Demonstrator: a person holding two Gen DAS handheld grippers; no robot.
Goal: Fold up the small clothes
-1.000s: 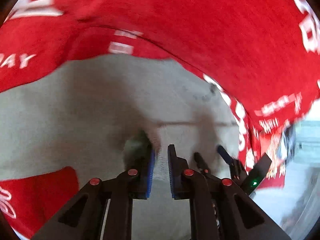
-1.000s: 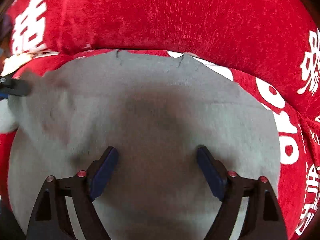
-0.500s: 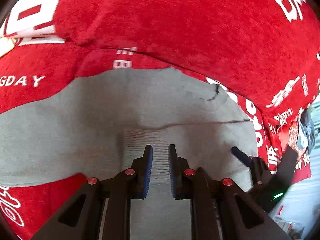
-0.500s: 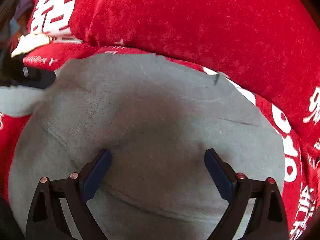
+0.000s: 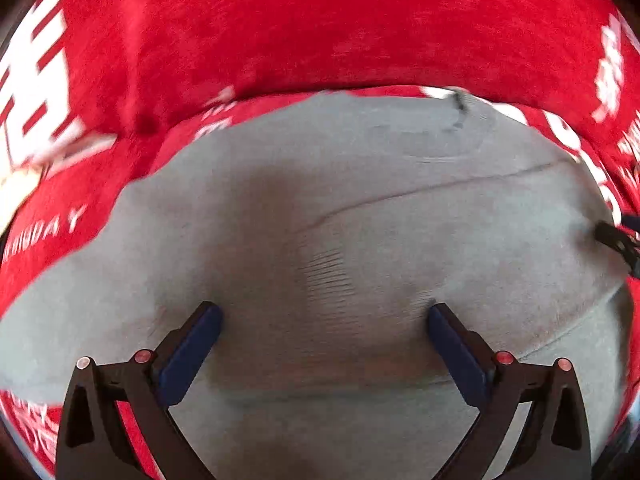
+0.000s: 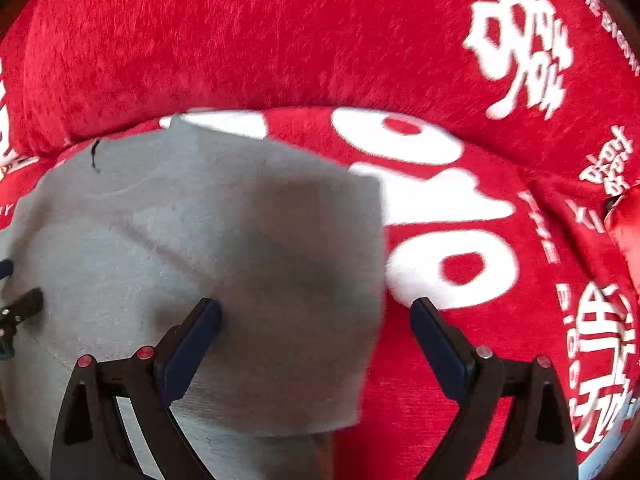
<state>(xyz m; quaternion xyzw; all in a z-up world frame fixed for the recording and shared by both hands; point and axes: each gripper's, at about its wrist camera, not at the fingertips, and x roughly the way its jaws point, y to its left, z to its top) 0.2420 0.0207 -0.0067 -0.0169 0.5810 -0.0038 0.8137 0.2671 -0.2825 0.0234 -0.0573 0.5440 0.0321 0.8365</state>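
A small grey knit garment (image 5: 360,200) lies spread on a red sofa seat (image 5: 60,208). A ribbed cuff (image 5: 328,276) rests on top of it, with a fold line running across. My left gripper (image 5: 324,320) hovers just above the cuff. Its jaws are opening wide and grip nothing. The right wrist view shows the garment (image 6: 240,220) ending in a straight right edge. My right gripper (image 6: 316,316) stands open astride that edge, with one finger over the grey cloth and the other over the red seat (image 6: 460,208). Nothing is held.
The red backrest cushion (image 5: 320,32) with white lettering rises just behind the garment (image 6: 240,40). The right gripper's tip (image 5: 616,240) shows at the garment's right side. The left gripper (image 6: 16,312) shows at its left. Bare red seat lies right of the garment.
The left jaws, nearly shut on the ribbed cuff before, have spread wide and let it lie on the garment. The right gripper has slid right to the garment's edge.
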